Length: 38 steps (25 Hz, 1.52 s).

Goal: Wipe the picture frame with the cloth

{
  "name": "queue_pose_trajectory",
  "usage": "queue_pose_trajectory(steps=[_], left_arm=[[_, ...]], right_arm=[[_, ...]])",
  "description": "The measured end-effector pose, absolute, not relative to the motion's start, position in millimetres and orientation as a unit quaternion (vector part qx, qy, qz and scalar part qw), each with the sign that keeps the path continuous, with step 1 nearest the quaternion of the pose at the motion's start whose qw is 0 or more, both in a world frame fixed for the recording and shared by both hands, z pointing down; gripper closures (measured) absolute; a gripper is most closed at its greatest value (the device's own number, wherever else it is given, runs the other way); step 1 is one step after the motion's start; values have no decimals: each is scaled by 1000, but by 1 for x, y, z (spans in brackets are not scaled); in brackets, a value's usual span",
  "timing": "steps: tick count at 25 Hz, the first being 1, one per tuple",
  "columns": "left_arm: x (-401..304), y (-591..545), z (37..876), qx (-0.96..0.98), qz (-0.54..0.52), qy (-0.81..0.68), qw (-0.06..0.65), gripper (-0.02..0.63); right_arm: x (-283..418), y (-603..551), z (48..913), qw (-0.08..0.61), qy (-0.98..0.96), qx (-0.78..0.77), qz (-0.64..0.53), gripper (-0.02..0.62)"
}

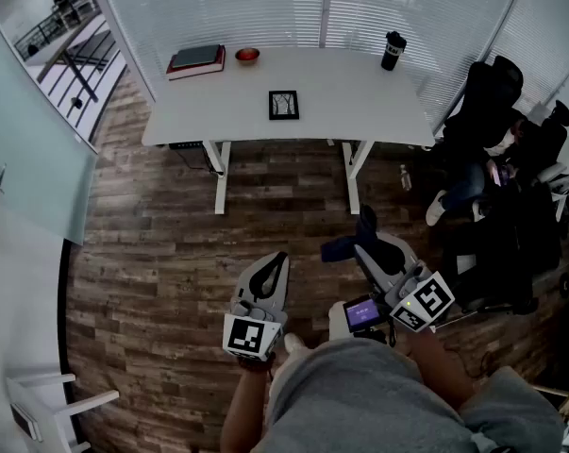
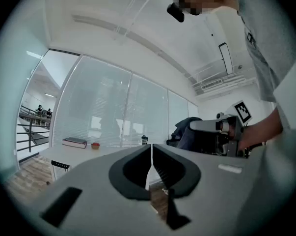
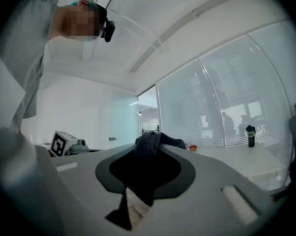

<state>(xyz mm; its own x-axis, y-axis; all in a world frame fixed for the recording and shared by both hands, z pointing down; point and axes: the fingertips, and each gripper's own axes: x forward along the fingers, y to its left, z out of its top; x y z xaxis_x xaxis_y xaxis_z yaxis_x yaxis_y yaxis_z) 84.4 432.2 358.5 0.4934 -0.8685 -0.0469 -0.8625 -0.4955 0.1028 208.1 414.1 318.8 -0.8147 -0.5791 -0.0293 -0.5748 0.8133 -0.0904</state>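
Note:
A small black picture frame [image 1: 283, 105] lies flat near the front edge of the white desk [image 1: 359, 102], well ahead of both grippers. My right gripper [image 1: 362, 238] is shut on a dark blue cloth [image 1: 343, 241] that bunches between its jaws and hangs from them; the right gripper view shows the same cloth [image 3: 148, 154] clamped at the tips. My left gripper [image 1: 277, 260] is shut with nothing in it, its jaws meeting in a thin line [image 2: 151, 149]. Both are held level over the wooden floor, short of the desk.
On the desk stand a stack of books [image 1: 197, 60], a red bowl [image 1: 247, 55] and a black mug [image 1: 393, 51]. A dark office chair [image 1: 487, 102] and bags sit to the right. A glass wall [image 1: 29, 168] runs along the left. Blinds cover the far windows.

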Motion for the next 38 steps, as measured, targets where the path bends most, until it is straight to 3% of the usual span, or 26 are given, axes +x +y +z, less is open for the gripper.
queue_pose_trajectory(steps=[14,24,38], left_arm=[[71,280,390,858,14,-512,37,597],[84,142,418,840,93,-532,50,571],[44,-11,487,841,150,-518,49,471]], right_arm=[[225,215,360,38,942,-321,-96,495],[229,43,398,-2,958,-263,-111,495],[137,-133,433,-87,973,-199,-79,495]])
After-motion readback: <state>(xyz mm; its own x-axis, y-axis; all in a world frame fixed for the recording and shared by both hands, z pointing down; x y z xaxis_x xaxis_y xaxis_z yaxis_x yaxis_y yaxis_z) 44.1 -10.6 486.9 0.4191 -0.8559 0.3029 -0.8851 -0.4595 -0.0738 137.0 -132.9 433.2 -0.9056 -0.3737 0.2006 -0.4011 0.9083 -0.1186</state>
